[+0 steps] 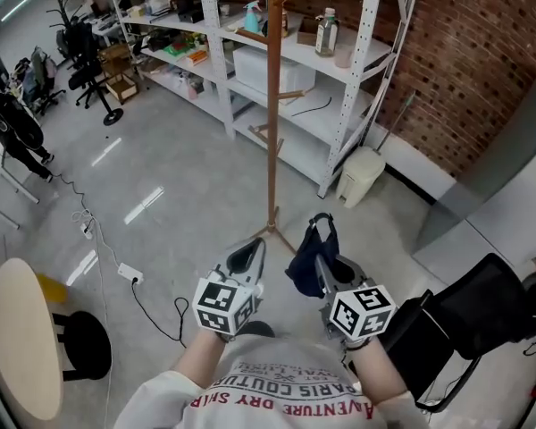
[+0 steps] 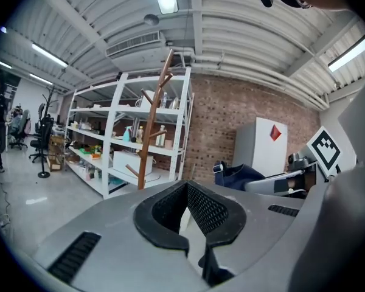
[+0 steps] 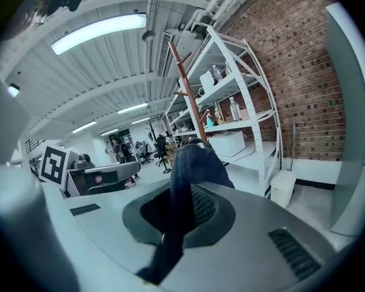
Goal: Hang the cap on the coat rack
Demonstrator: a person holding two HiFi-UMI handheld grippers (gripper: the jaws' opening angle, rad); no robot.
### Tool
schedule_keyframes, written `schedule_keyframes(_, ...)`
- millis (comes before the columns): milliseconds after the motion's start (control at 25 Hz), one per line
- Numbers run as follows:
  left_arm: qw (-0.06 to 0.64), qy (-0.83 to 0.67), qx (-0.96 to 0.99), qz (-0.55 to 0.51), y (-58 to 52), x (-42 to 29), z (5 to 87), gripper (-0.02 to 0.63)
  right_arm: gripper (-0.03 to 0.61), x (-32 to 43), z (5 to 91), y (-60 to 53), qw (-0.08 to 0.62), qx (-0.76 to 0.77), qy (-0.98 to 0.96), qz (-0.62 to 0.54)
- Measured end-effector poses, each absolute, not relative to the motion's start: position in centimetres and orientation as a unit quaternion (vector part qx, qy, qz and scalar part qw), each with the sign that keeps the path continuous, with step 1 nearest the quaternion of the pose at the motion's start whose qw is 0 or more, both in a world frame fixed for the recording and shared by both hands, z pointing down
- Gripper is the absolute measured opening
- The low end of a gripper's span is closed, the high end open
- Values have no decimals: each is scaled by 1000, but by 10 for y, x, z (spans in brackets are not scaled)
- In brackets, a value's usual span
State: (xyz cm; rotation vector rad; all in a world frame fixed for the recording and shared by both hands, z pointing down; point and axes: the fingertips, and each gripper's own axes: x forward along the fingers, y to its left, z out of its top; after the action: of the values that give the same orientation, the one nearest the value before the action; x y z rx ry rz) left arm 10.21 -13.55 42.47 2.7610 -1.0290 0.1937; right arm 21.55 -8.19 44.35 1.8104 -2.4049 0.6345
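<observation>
Dark-blue fabric cap [image 1: 325,239], bunched, pinched in right tongs [image 1: 319,261], left tongs [image 1: 253,250] pressed together, empty, wooden coat rack [image 1: 272,105] beyond

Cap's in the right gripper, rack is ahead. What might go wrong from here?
The right gripper pinches only a thin fold of the cap, most of it loose; it may slip out before a peg is reached.
The coat rack is a slim pole on thin feet; a push on a peg might rock it.
The shelves stand close behind it, and a long reach could knock the bottle there.
</observation>
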Motion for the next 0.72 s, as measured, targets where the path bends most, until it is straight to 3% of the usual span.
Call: schedule_keyframes(720, 71, -367, 926, 57, -312, 147, 420, 6, 17, 263, 405, -267, 24, 566, -812, 145)
